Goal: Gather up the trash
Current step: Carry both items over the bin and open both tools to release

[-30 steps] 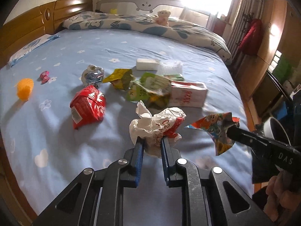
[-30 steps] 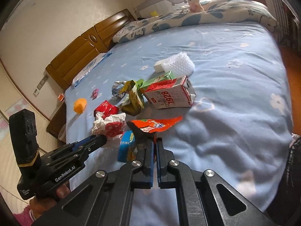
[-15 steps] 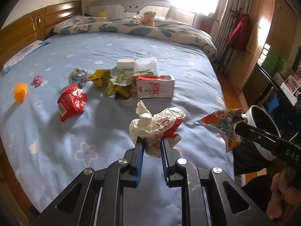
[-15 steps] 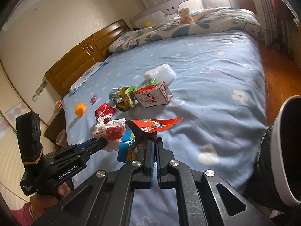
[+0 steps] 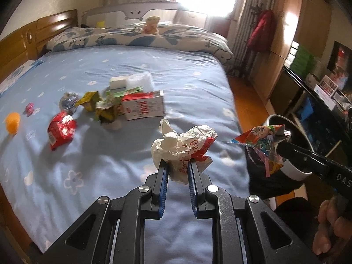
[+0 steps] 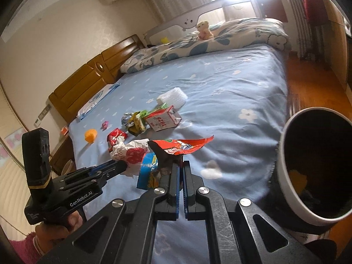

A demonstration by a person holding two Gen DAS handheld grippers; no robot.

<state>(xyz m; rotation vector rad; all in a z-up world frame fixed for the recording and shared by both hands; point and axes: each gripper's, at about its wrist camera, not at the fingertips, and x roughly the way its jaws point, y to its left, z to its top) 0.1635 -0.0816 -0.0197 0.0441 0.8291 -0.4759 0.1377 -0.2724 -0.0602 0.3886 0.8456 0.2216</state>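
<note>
Over the near edge of the bed [image 5: 123, 165], both tools are loaded and it's the carry-to-bin step: the left tool [image 5: 177, 165] is clamped on a crumpled white-and-red paper wrapper [image 5: 182, 143], held up clear of the sheet, and the right tool [image 6: 181, 165] is pinched tight on a flat, colourful snack packet [image 6: 180, 146]. Just to the right, beside the bed, stands the white bin [image 6: 286, 176] with its dark liner (something orange already lies inside). By my read, the next move calls for swinging each tool out over that open mouth and letting go, packet first since it hangs nearer the rim. That packet lies roughly level, long axis running crosswise to the fingers, its torn red end pointing toward the bin; the paper wad is a lump with no clear axis, one twisted peak sticking upward. Plenty left on the bed: a red-and-white carton [image 5: 143, 107], a red foil bag [image 5: 61, 129], green and yellow wrappers
</note>
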